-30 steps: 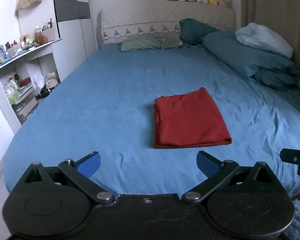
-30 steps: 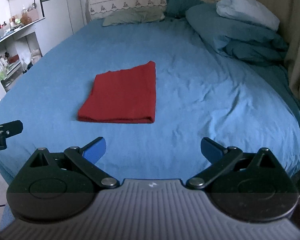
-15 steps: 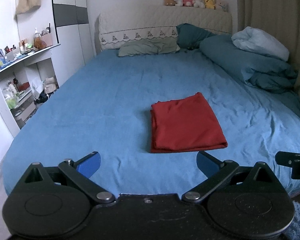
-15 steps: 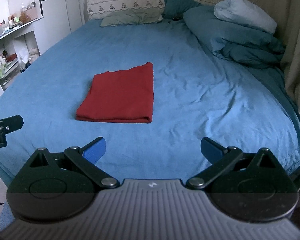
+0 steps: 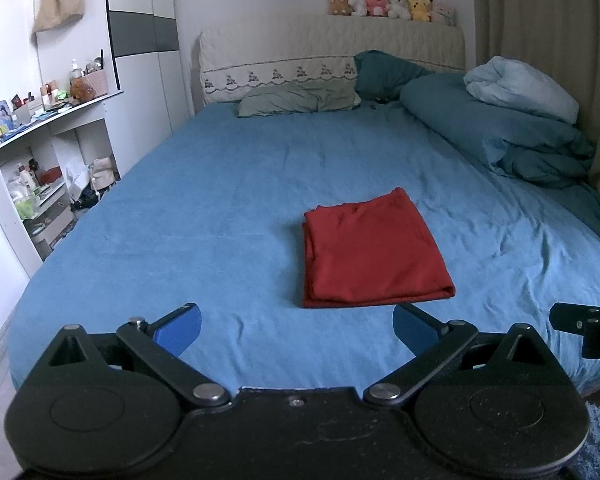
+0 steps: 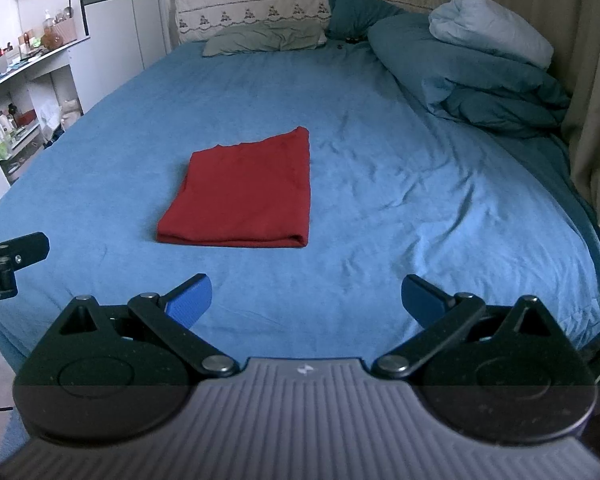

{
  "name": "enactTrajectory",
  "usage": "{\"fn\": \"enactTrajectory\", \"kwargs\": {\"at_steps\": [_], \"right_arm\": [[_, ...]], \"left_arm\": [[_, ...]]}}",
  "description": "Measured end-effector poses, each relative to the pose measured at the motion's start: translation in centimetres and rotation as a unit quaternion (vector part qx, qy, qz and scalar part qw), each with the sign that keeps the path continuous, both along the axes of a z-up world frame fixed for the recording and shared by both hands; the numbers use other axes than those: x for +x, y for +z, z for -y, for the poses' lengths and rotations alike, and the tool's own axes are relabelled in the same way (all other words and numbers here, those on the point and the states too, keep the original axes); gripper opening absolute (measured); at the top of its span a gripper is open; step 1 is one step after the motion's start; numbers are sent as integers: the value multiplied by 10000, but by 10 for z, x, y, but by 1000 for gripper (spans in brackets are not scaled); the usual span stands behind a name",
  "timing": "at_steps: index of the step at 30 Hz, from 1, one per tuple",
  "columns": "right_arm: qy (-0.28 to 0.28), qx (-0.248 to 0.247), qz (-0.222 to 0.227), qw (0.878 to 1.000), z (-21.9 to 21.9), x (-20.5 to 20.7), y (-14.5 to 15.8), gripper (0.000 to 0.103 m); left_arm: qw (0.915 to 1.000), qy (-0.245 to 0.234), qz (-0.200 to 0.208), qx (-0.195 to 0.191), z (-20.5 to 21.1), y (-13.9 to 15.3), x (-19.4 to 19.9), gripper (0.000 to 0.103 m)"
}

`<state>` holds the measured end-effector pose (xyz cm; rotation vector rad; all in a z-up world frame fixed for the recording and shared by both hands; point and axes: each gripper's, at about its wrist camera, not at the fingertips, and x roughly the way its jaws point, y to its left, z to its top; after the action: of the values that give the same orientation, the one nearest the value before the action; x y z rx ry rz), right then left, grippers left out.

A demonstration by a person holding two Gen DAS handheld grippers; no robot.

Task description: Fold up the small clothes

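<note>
Near the bed's (image 5: 220,208) foot edge, the red garment (image 5: 370,248) lay folded; both grippers (image 5: 296,322) (image 6: 306,294) were held apart, best withdrawn without snagging.

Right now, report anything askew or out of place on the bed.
Nothing stands out. The red garment lies folded flat on the blue sheet, edges roughly even. Both the left gripper and right gripper are open, holding nothing.

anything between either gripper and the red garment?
Nothing visible. Only bare blue bedsheet separates the folded red garment from the open right gripper and the open left gripper.
</note>
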<state>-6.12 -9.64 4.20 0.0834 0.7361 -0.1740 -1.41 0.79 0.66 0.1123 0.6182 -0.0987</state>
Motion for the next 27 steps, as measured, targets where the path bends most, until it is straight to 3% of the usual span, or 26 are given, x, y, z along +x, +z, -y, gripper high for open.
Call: {"fn": "enactTrajectory", "kwargs": {"at_steps": [27], "right_arm": [[-2, -10, 6, 10000, -3, 0, 0, 103]], "left_arm": [[10000, -23, 4, 26, -4, 3, -1, 103]]}}
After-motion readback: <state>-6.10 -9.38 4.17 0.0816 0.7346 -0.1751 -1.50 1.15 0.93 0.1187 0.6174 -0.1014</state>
